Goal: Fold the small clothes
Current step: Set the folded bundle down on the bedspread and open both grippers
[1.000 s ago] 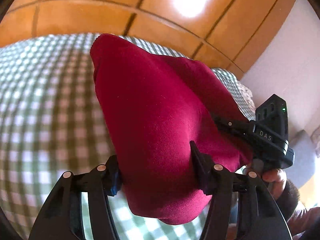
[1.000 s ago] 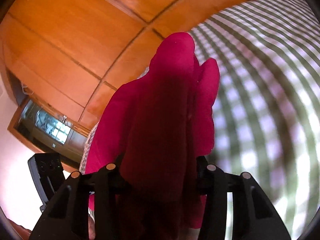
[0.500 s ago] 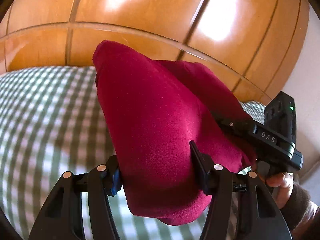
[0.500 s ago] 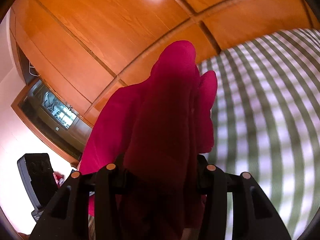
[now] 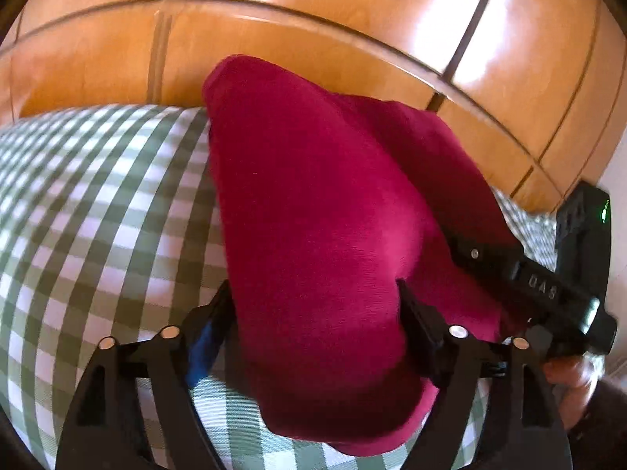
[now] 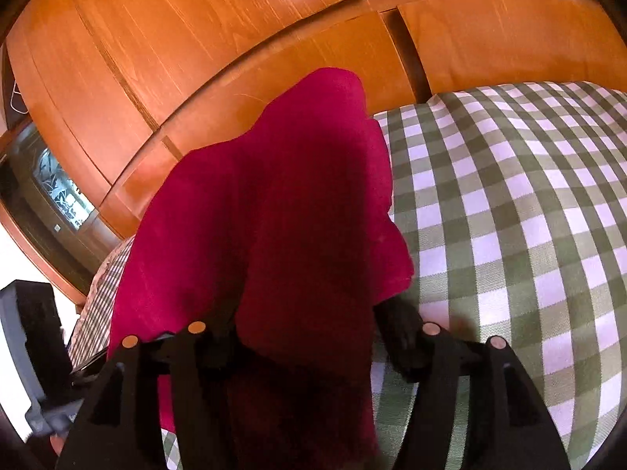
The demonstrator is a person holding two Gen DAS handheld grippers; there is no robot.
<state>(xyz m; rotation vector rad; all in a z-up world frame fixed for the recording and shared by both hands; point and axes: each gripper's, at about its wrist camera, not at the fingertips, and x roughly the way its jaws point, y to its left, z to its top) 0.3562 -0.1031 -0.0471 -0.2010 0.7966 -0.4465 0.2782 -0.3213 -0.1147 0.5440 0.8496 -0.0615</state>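
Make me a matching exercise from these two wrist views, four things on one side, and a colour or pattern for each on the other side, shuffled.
Things:
1. garment
2. bed cover
3. wall panels
4. left gripper

Looks:
A. glossy orange-brown wood
B. black
C. deep red
D. green and white check

Pairs: 1-C, 2-D, 3-A, 4-B
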